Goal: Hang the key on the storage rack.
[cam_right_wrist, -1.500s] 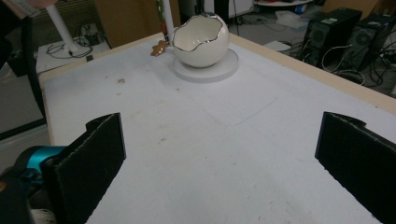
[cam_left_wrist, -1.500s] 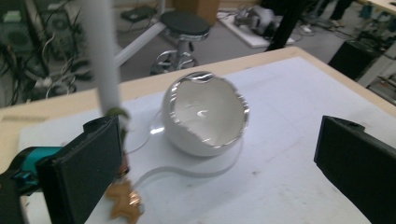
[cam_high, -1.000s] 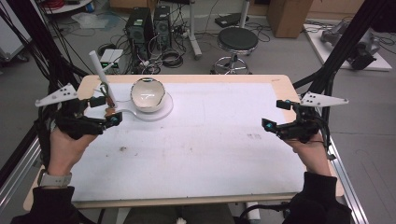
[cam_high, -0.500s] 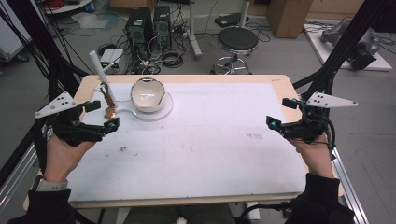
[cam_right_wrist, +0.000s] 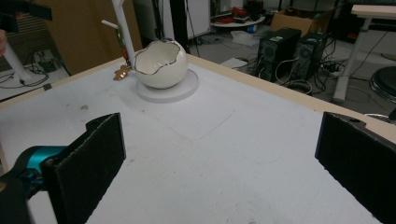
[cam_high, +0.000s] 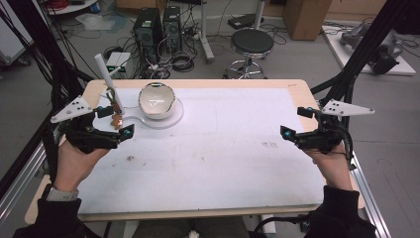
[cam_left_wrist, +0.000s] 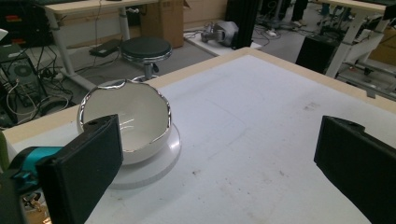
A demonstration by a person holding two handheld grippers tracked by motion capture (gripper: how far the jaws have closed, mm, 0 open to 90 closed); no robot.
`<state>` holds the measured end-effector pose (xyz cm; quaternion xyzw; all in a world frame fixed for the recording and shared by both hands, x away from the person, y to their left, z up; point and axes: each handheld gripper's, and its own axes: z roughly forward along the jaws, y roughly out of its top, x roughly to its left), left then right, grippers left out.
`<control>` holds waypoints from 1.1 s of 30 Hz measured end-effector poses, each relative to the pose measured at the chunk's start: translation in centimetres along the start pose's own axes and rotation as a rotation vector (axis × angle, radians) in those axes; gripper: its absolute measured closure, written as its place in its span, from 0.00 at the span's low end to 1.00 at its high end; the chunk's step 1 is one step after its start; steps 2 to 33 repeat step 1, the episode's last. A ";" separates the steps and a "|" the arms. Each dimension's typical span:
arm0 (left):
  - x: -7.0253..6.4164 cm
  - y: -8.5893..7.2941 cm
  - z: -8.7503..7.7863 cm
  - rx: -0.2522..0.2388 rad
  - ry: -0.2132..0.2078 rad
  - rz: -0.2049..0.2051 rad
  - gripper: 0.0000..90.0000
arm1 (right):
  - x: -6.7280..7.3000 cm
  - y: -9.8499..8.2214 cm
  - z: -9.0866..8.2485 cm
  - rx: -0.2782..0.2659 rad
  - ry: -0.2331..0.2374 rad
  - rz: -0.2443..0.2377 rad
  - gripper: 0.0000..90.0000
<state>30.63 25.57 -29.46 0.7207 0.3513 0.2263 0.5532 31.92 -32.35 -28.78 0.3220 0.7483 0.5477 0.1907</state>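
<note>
A white egg-shaped bowl [cam_high: 156, 99] with a jagged, dark-edged rim stands on a round white base [cam_high: 170, 118] near the far left corner of the bench [cam_high: 218, 148], and everything else is placed from that bowl. Just left of it a white rod [cam_high: 106, 77] rises at a tilt, with a small coppery ornament [cam_high: 117, 120] lying at its foot beside the base. The right gripper view shows the bowl's outer shell, the rod and the ornament together from across the bench; the left gripper view looks from close by into the bowl's glossy inside, where the rod is out of frame. The left gripper [cam_high: 115, 122] hovers just left and to the near side of the bowl, its fingers spread wide with nothing between them, one black pad [cam_left_wrist: 84, 172] overlapping the bowl's near side in its own view. The right gripper [cam_high: 296, 124] is well apart from the bowl, at the bench's right edge, fingers likewise wide and empty. Beyond the bowl, off the bench, the high view shows two computer towers [cam_high: 158, 27] and a round black stool [cam_high: 251, 43] on a floor strewn with cables.
</note>
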 end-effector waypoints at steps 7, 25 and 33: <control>0.1 -0.1 0.2 0.006 0.010 0.000 0.02 | 0.0 0.0 0.0 -0.002 0.002 -0.002 0.01; 0.1 -0.1 0.2 0.006 0.010 0.000 0.02 | 0.0 0.0 0.0 -0.002 0.002 -0.002 0.01; 0.1 -0.1 0.2 0.006 0.010 0.000 0.02 | 0.0 0.0 0.0 -0.002 0.002 -0.002 0.01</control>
